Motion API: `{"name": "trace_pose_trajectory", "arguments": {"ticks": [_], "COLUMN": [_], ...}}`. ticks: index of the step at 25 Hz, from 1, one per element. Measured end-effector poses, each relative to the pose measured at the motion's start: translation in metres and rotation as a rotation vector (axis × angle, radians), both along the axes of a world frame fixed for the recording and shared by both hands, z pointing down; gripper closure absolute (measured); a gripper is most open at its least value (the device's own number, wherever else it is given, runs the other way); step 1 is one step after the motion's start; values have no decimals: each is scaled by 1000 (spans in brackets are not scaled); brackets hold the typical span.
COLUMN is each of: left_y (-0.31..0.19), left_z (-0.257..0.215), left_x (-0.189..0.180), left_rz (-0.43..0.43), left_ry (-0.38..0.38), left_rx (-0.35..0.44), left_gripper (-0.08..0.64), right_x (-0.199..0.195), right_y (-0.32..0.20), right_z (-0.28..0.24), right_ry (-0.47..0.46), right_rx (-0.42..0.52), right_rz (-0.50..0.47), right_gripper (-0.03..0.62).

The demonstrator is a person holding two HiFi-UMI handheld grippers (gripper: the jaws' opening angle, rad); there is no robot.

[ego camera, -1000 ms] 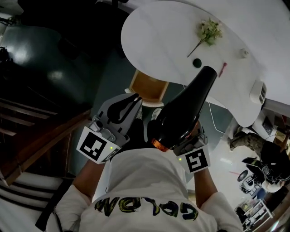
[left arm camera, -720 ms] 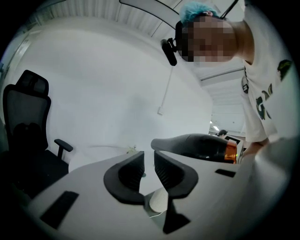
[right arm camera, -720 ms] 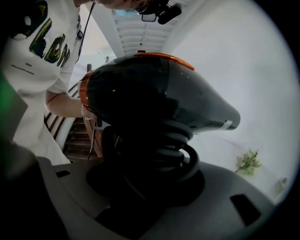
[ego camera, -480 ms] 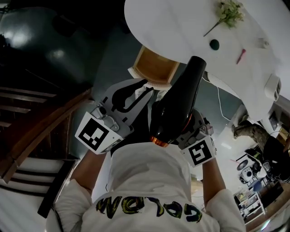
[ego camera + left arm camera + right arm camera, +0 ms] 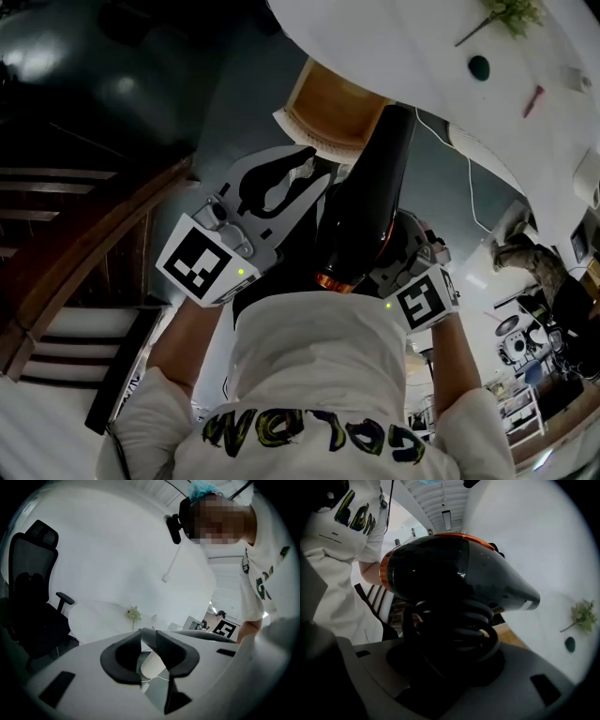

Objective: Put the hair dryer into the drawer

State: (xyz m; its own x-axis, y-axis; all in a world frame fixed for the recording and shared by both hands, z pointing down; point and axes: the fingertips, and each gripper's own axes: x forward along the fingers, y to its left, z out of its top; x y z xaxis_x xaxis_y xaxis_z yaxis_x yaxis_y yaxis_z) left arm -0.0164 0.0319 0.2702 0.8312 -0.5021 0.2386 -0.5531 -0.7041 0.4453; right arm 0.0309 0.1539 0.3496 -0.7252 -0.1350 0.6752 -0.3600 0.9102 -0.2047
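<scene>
Both grippers lower than a second ago; dryer nose now at the drawer mouth.
Right gripper (image 5: 447,665) clamped on the cord-wrapped handle of the black hair dryer (image 5: 364,202), same grip as before, orange-rimmed rear toward the person. A second ago the nozzle lay across the white table (image 5: 422,56) in the head view; now its tip sits at the right edge of the open wooden drawer (image 5: 333,103) under the tabletop. Can't tell whether it's above the opening or just in front of it. Left gripper (image 5: 149,637) has dropped alongside, just left of the dryer: jaw tips together, nothing between them, touching nothing. Judgement: carry phase nearly over, dryer not in the drawer yet. Next it needs lowering nose-first into the box, then release. Risk: the nozzle clips the drawer front or the table's underside.
</scene>
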Motion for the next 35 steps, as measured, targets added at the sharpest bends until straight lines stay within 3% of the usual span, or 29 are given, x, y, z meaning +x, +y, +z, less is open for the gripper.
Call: {"name": "trace_pose_trajectory", "arguments": {"ticks": [7, 22, 35], "left_y": [13, 6, -23], "left_z": [40, 112, 142], "left_x": [-1, 1, 0], "left_rz": [33, 43, 69], "left_ry": [-27, -51, -98], "left_rx": [-79, -161, -161], "left_gripper": [457, 459, 459], "right_x": [-6, 3, 7], "right_y": [14, 7, -46], "right_z": [38, 111, 162], "right_ry": [4, 55, 198], "right_rx": [-101, -329, -360], "right_rz": [-73, -221, -239], "right_gripper": [352, 351, 351]}}
